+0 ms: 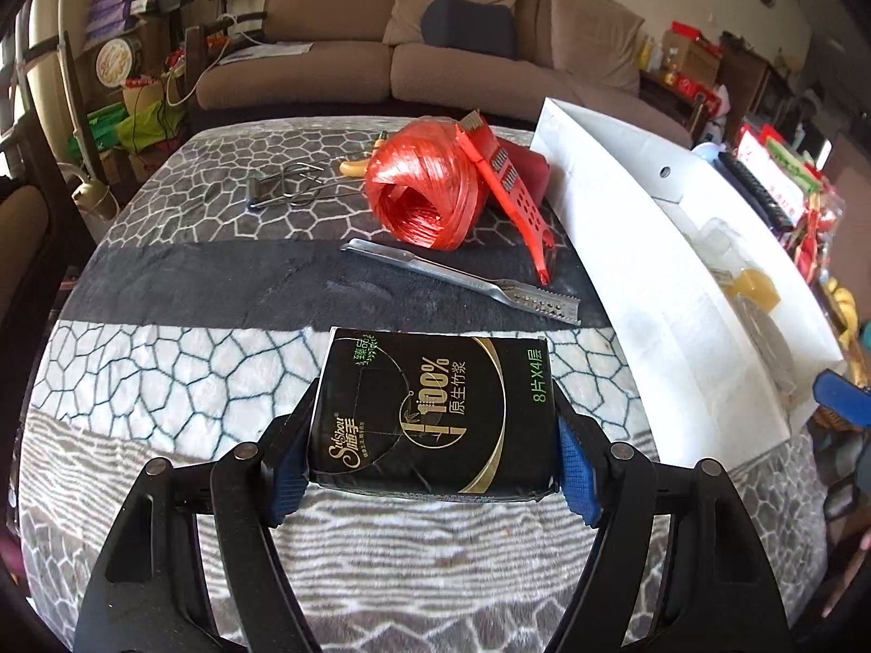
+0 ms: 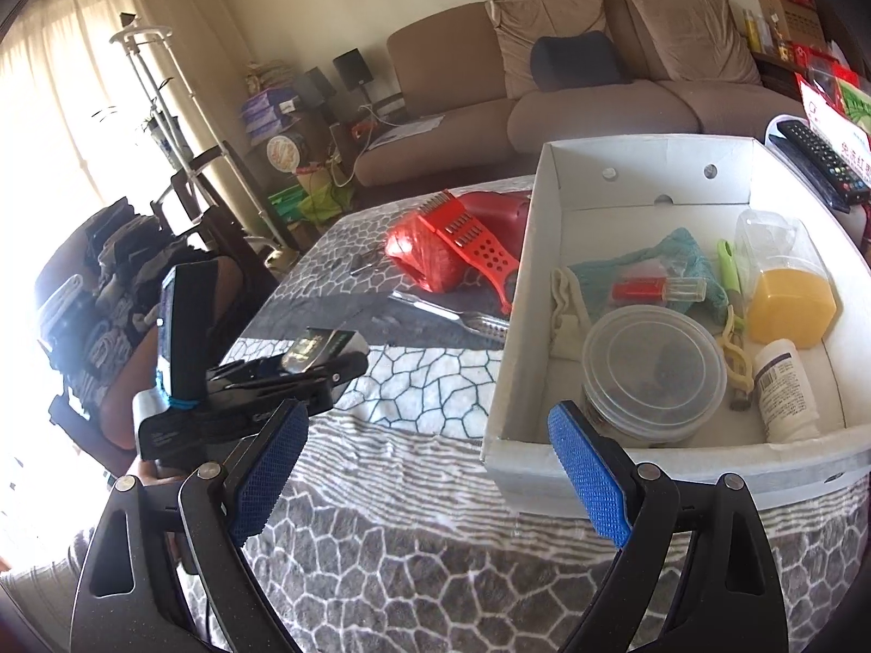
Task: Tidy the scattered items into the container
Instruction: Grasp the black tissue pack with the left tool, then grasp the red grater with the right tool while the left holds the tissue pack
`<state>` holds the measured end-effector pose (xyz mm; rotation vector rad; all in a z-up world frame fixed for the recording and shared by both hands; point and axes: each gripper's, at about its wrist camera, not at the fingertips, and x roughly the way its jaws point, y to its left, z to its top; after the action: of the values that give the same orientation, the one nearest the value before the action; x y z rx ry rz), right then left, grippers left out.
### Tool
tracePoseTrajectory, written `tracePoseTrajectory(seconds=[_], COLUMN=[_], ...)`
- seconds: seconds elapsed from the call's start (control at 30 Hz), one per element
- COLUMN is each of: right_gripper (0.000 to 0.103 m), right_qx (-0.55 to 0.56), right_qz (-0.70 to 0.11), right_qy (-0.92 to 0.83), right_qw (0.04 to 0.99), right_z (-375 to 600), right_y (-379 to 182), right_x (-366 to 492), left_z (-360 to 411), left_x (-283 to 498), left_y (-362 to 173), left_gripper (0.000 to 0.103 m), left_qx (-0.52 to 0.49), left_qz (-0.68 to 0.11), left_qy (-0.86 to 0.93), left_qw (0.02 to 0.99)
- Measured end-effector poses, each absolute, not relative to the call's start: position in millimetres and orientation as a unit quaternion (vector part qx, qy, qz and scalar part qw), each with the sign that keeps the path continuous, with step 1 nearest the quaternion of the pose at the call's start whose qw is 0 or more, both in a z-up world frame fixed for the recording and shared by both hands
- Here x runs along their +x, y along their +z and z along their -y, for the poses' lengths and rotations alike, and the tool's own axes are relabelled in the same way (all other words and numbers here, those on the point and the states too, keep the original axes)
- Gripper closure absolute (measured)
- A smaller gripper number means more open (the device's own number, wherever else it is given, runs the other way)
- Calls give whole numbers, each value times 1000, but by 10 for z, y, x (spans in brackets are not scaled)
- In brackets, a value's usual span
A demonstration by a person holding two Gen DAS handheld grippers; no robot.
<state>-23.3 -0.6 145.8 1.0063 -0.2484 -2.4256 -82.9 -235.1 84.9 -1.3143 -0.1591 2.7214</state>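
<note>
2 hand-held grippers are in view over a table covered with a grey and white patterned blanket [image 1: 179, 370].

Left gripper [image 1: 433, 435]: jaws closed on a black tissue pack [image 1: 430, 408]. Both blue pads press its short sides. The pack is clear of the blanket, held above it, left of the white box [image 2: 642, 174].

Right gripper [image 2: 430, 468]: jaws wide apart, nothing between the pads. It hangs just in front of the near left corner of the box.

Box contents:
- 1 round clear lidded tub [image 2: 653, 370], near wall
- 1 clear bottle with orange liquid [image 2: 789, 294], right side
- 1 small white bottle [image 2: 786, 392], lying beside the tub
- 1 teal cloth [image 2: 658, 256] with a small red-capped vial [image 2: 658, 289] on it
- 1 green-handled tool [image 2: 728, 272]

Items on the blanket, outside the box:
- 1 ball of red twine [image 1: 424, 190]
- 1 red grater [image 1: 511, 185], leaning on the twine
- 1 metal scraper [image 1: 462, 277], in front of the twine
- 1 metal clip [image 1: 283, 190], left of the twine
- 1 yellow-handled tool [image 1: 354, 166], behind the twine, partly hidden
</note>
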Motion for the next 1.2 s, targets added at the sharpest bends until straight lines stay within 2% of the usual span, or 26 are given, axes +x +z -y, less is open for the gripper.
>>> tracePoseTrajectory(seconds=[0.17,0.27,0.47,0.6,0.83,0.97,1.03,1.07,1.2], right_gripper=[11,11,11,11,11,18,28,40,41], right_qx=[362,364,364,391,439,451,461,465,469], right_qz=[82,46,-118,-175,-206,-193,-183,-183,-202], right_qy=[-896,-898,-890,-868,-835,-830,-827,-824,-799], right_qw=[245,244,247,252,262,265,264,267,316], right_z=[93,256,814,1116,1425,1491,1517,1530,1534], right_y=[1542,1672,1789,1650,1285,1189,1136,1104,1138], right_x=[-364,-648,-1336,-1825,-2461,-2777,-2922,-2985,-3088], left_z=[2539,2612,2757,2869,2887,2918,2889,2873,2831], left_x=[-618,-606,-693,-795,-854,-884,-882,-877,-850], left_y=[898,851,793,897,1036,1022,1033,1040,1069], left_gripper=[31,31,31,31,31,31,31,31,31], left_qx=[-430,-433,-432,-428,-427,-432,-432,-432,-430], left_qz=[83,102,134,150,139,170,167,164,164], left_qy=[897,894,889,888,889,879,879,880,880], left_qw=[54,57,67,74,91,108,110,112,122])
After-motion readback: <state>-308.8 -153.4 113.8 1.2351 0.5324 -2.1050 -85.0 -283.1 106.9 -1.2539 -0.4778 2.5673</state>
